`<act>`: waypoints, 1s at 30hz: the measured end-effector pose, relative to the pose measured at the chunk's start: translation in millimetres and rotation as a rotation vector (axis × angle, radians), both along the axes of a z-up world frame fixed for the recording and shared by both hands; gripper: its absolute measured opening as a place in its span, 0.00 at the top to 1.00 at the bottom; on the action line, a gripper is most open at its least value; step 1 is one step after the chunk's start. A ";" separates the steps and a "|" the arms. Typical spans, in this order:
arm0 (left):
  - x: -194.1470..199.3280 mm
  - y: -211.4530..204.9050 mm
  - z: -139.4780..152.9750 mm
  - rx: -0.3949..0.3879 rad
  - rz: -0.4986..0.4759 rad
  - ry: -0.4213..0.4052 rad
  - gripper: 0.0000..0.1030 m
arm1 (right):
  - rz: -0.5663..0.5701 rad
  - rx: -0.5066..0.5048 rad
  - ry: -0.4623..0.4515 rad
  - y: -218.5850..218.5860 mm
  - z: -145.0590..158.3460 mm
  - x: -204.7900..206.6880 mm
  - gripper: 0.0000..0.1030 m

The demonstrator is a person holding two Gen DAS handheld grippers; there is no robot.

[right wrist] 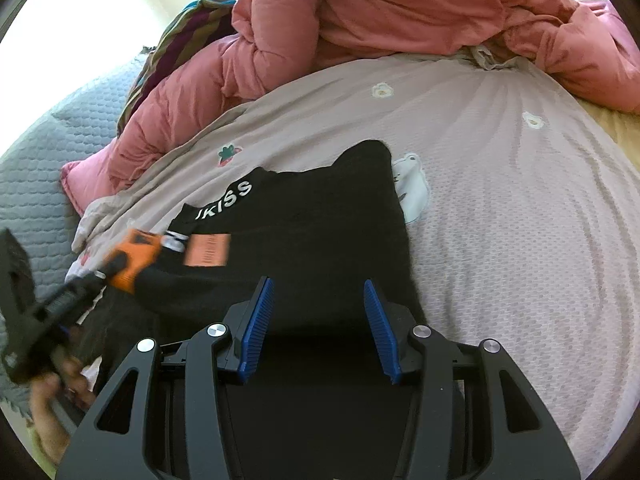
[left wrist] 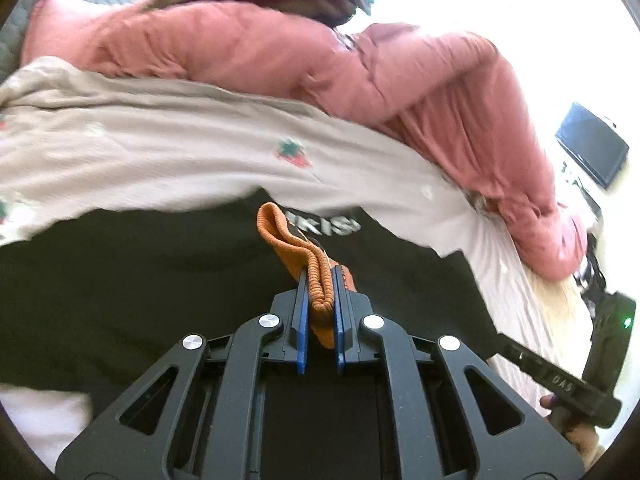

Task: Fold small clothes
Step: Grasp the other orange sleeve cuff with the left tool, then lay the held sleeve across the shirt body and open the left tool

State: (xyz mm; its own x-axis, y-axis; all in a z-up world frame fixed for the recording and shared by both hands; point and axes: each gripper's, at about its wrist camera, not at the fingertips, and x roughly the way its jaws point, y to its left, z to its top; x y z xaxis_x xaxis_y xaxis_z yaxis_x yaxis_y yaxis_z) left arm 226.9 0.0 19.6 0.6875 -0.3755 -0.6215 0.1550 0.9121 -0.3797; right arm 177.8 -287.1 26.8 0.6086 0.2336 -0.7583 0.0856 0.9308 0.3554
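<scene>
A black garment (right wrist: 312,216) with white "JKISS" lettering (right wrist: 226,199) lies flat on a beige bedsheet (right wrist: 500,184) printed with strawberries. My left gripper (left wrist: 320,276) is shut on an orange ribbed band (left wrist: 288,236) and holds it lifted over the black garment (left wrist: 140,280). I cannot tell whether the band is joined to the garment. The right wrist view shows the left gripper (right wrist: 102,276) at the left with the orange band (right wrist: 134,258) in it. My right gripper (right wrist: 318,282) hovers open over the garment's near part with nothing between its blue pads (right wrist: 260,320).
A bunched pink duvet (right wrist: 400,12) runs along the far side of the sheet, with a striped cloth (right wrist: 176,44) behind it. Grey quilted bedding (right wrist: 36,168) lies to the left. A dark screen (left wrist: 592,144) stands off the bed. A hand (right wrist: 52,392) holds the left gripper.
</scene>
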 end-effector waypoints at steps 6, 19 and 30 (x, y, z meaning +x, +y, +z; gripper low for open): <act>0.4 37.3 -11.8 0.013 0.066 0.054 0.96 | 0.022 -0.017 0.027 12.7 -7.7 4.7 0.55; -6.1 75.1 -3.1 0.061 0.161 0.063 0.94 | 0.055 -0.117 0.011 25.7 3.2 13.6 0.48; 7.8 26.4 -62.0 0.212 0.017 0.252 0.93 | 0.185 -0.314 0.041 56.1 -13.5 33.4 0.48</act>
State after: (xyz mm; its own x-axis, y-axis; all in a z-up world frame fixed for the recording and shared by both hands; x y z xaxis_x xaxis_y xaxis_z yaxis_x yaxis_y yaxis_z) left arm 234.7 26.4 -42.4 0.5068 -0.2092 -0.8363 0.0645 0.9766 -0.2053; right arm 211.1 -231.1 13.3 0.5457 0.0884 -0.8333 -0.0859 0.9951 0.0493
